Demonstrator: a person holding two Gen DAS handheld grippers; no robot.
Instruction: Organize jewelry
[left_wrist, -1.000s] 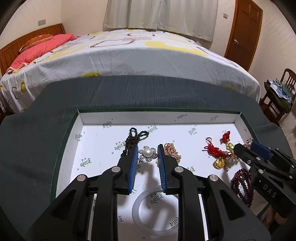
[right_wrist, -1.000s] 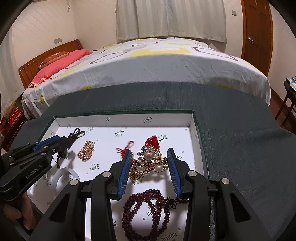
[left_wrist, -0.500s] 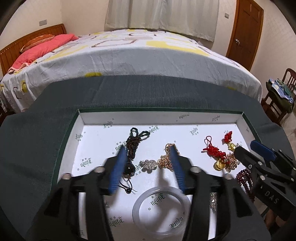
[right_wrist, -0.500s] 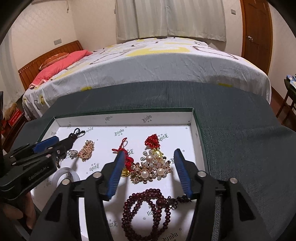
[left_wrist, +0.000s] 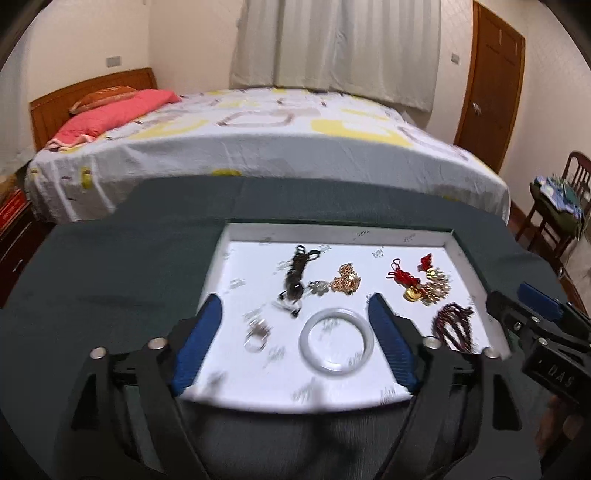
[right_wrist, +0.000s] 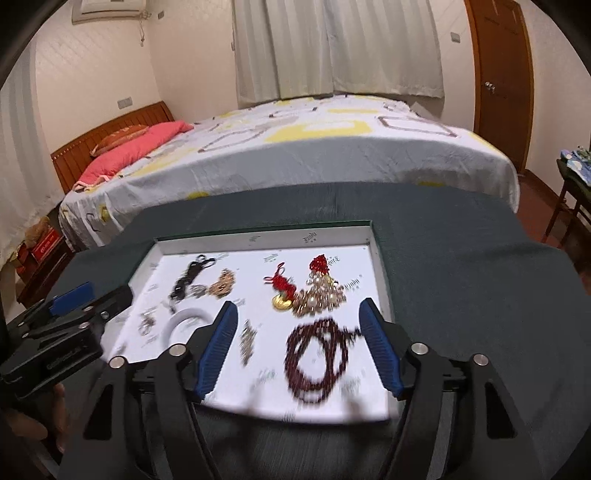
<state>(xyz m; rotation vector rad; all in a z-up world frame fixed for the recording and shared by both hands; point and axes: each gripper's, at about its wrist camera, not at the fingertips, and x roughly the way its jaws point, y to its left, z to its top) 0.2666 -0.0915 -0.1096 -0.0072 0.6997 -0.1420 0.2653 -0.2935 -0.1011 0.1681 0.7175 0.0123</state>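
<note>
A white tray (left_wrist: 255, 232) with a green rim lies on the dark cloth and holds several jewelry pieces. In the left wrist view I see a black cord pendant (left_wrist: 295, 275), a small silver brooch (left_wrist: 318, 287), a gold chain (left_wrist: 345, 282), a white bangle (left_wrist: 336, 341), a red knot charm (left_wrist: 402, 277), a pearl brooch (left_wrist: 437, 287) and dark red beads (left_wrist: 454, 325). My left gripper (left_wrist: 293, 328) is open and empty above the tray's near edge. My right gripper (right_wrist: 299, 332) is open and empty above the beads (right_wrist: 317, 356) and pearl brooch (right_wrist: 321, 297).
The tray sits on a table covered in dark green cloth (left_wrist: 110, 273). A bed (left_wrist: 258, 140) stands behind it, a wooden door (left_wrist: 491, 81) at the back right and a chair (left_wrist: 554, 218) with clothes at the right.
Both grippers have opened wide and pulled back and up from the tray. The silver brooch lies released beside the gold chain, and the pearl brooch lies released by the red charm.
</note>
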